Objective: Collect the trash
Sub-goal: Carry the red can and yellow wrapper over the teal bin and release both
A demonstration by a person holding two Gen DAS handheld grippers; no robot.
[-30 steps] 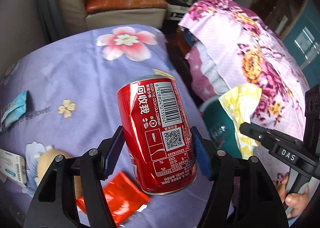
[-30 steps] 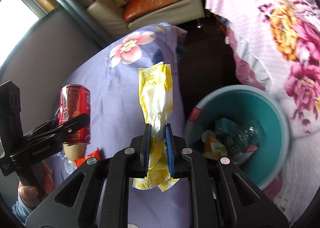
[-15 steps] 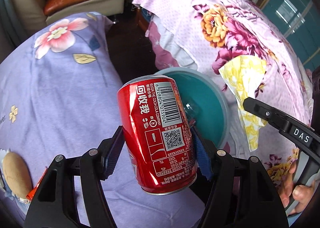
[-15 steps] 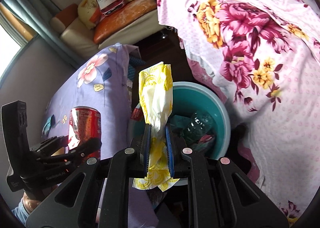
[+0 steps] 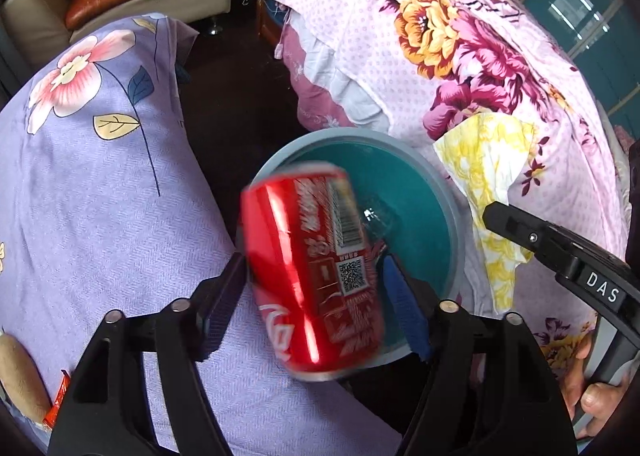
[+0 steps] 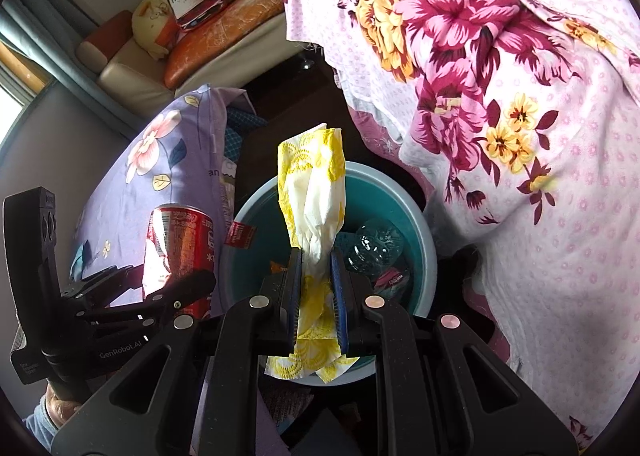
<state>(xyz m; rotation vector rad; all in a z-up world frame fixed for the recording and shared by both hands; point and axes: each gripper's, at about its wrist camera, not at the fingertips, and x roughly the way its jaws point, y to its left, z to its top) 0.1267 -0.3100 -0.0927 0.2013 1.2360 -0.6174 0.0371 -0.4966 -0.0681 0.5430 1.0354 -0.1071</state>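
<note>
At the far left, on the purple flowered cloth (image 5: 100, 196), a red wrapper (image 5: 56, 404) lies beside a tan, rounded thing I cannot identify. The wrapper looks like trash not yet collected.

To the right, the left tool (image 5: 315, 270) has its fingers spread wider than the red soda can (image 5: 304, 296) between them, with a gap showing at the right pad. The can is tilted and blurred while the tool is sharp, so it seems let go and dropping. It hangs over the near left rim of the teal bin (image 5: 400, 184), partly over the cloth, so it may clip the edge.

The bin sits on the dark floor between the purple cloth and the pink flowered bed. It already holds a clear plastic bottle (image 6: 372, 240) and a few wrappers, so part of the job is done.

Further right, the right tool (image 6: 314, 260) is clenched on a yellow and white napkin (image 6: 316, 192), held upright above the bin and ready to drop in.
</note>
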